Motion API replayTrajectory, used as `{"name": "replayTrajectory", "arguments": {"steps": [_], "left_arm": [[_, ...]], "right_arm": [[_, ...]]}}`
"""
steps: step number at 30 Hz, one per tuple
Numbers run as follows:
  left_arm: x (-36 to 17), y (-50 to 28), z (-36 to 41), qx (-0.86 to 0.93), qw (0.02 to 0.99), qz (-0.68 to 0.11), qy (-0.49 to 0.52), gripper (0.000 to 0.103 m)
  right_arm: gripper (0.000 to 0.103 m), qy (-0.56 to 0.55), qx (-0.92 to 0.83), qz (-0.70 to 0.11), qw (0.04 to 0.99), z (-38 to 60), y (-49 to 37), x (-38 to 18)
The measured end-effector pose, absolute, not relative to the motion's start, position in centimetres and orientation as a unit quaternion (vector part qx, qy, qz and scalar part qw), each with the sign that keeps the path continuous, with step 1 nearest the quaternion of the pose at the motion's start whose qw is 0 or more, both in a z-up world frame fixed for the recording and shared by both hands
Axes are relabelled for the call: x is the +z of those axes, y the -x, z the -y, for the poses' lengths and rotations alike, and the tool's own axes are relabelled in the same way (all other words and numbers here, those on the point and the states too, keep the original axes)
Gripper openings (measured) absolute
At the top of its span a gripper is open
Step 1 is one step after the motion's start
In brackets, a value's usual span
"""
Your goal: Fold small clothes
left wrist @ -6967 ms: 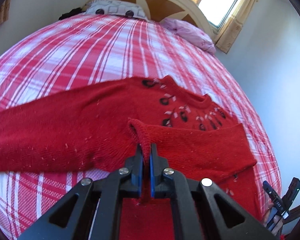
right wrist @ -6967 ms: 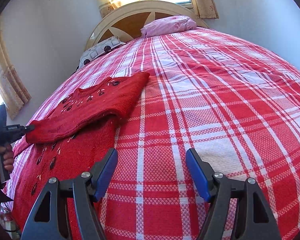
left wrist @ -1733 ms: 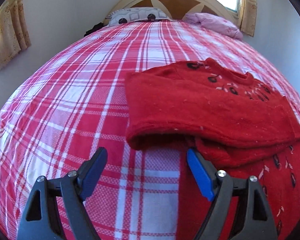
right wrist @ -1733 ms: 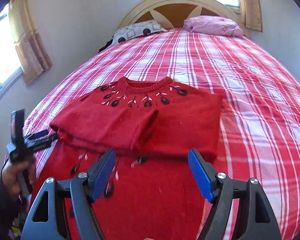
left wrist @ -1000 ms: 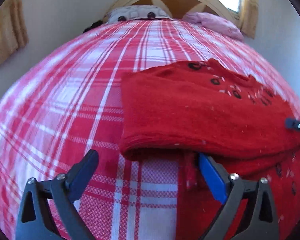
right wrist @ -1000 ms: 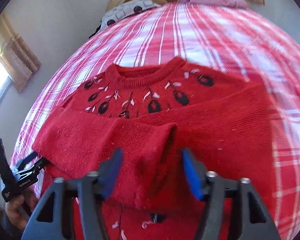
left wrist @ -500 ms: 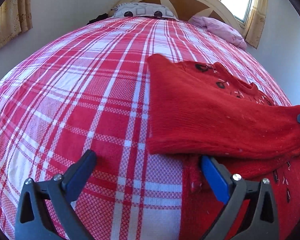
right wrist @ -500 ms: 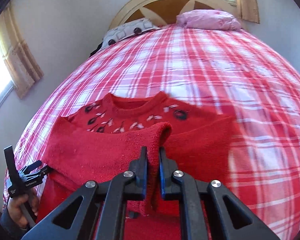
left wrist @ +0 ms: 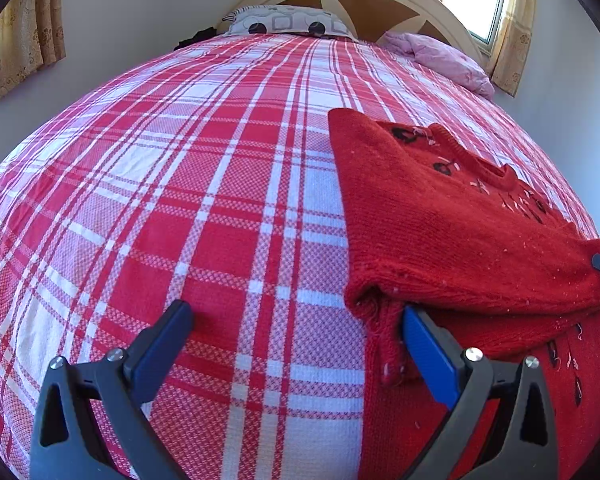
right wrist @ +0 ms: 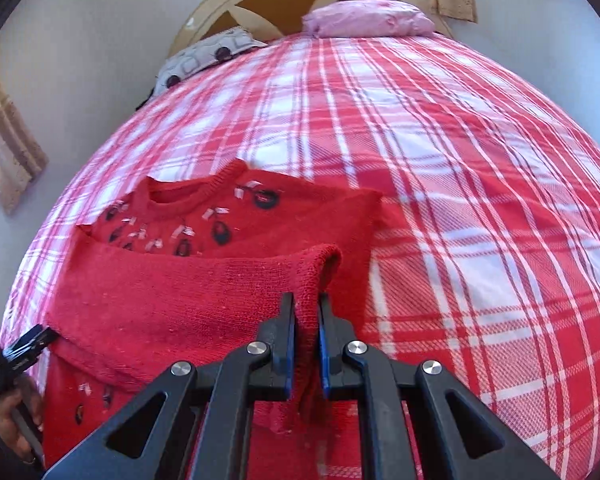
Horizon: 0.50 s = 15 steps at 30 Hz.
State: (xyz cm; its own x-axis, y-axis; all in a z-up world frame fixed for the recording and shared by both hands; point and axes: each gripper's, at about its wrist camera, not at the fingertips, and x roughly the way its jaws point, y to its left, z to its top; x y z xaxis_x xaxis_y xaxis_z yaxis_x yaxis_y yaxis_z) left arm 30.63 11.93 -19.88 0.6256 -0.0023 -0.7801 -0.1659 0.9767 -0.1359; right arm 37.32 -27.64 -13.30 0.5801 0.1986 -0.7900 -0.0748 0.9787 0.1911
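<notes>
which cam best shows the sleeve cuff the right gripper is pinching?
Right wrist view: the sleeve cuff sits clamped in the right gripper, centre frame. The left wrist view shows only the folded sweater from the side; the cuff is hidden there.

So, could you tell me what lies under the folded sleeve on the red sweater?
Under the sleeve lies the sweater body, its black motifs showing above and below. The chest beneath is covered. The right gripper pinches the cuff.

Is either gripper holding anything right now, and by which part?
The right gripper is shut on the cuff end of the red knitted sweater's folded-over sleeve. The left gripper is open and holds nothing.
</notes>
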Motion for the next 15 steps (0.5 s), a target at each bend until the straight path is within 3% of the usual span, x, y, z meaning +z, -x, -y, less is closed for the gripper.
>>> {"name": "replayTrajectory", "arguments": {"steps": [13, 15], "left_arm": [[-19.9, -30.7, -11.9, 0.046, 0.896, -0.431, 0.096, 0.103], [-19.9, -30.6, -12.0, 0.045, 0.896, -0.431, 0.097, 0.103]], "right_arm": [[0.009, -0.071, 0.053, -0.465, 0.881, 28.4, -37.6, -15.0], [0.015, -0.088, 0.053, -0.464, 0.880, 28.9, -37.4, -14.8]]}}
